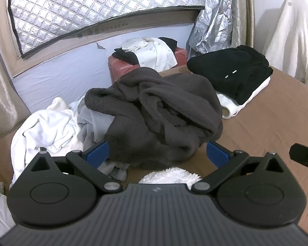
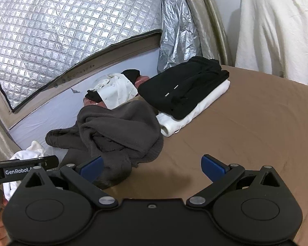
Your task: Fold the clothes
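Both hand-held grippers (image 1: 157,153) (image 2: 152,165) wide apart, empty, before crumpled dark fleece (image 1: 158,112).

Red suitcase (image 1: 121,67), quilted foil window cover (image 1: 92,10).

Both wrist cameras look low across the brown bed (image 2: 246,127) toward the foil-covered window (image 1: 92,10), sharing the dark grey garment heap (image 1: 154,110); left sits closer.
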Demonstrator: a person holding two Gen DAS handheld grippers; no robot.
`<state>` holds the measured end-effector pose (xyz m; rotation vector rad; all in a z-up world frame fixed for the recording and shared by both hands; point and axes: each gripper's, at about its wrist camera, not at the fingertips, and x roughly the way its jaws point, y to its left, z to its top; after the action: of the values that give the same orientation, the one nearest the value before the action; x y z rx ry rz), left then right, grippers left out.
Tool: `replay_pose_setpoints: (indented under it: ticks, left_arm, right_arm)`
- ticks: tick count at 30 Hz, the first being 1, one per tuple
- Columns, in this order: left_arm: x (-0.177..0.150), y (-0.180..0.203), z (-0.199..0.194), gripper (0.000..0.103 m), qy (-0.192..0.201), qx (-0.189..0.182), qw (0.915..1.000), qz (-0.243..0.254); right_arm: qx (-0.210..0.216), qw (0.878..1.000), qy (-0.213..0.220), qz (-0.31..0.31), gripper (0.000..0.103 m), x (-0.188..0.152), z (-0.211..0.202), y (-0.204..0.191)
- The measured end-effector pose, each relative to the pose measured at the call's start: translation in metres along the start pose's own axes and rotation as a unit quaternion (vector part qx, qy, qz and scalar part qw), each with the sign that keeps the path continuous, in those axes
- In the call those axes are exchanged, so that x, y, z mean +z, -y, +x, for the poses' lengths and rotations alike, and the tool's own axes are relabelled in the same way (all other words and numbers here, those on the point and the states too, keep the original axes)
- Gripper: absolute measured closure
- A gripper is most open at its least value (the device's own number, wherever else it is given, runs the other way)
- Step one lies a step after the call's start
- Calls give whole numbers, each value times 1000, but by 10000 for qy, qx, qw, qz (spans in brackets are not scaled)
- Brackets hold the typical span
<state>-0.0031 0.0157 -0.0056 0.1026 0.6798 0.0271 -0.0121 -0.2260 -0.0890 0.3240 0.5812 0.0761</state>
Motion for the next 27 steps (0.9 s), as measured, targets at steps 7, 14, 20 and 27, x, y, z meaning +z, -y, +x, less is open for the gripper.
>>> replay_pose_setpoints:
  ticks: [7, 14, 20, 27]
  left_arm:
    - [-2, 0, 3, 0, 8, 97, 9999, 29]
    - [-2, 0, 9, 0, -67, 31, 10000, 61]
    - [-2, 1, 15, 0, -93, 37, 9999, 77]
    - [1, -8, 32, 0, 14, 135, 9998, -135]
  right_arm:
    - [8, 10000, -32, -32, 0, -1, 1, 1]
    - [-191, 9996, 156, 125, 0, -1, 0, 6]
    - [-177, 9990, 231, 351, 0, 1, 4, 16]
    - [-391, 9983, 389, 202, 0, -1, 8, 21]
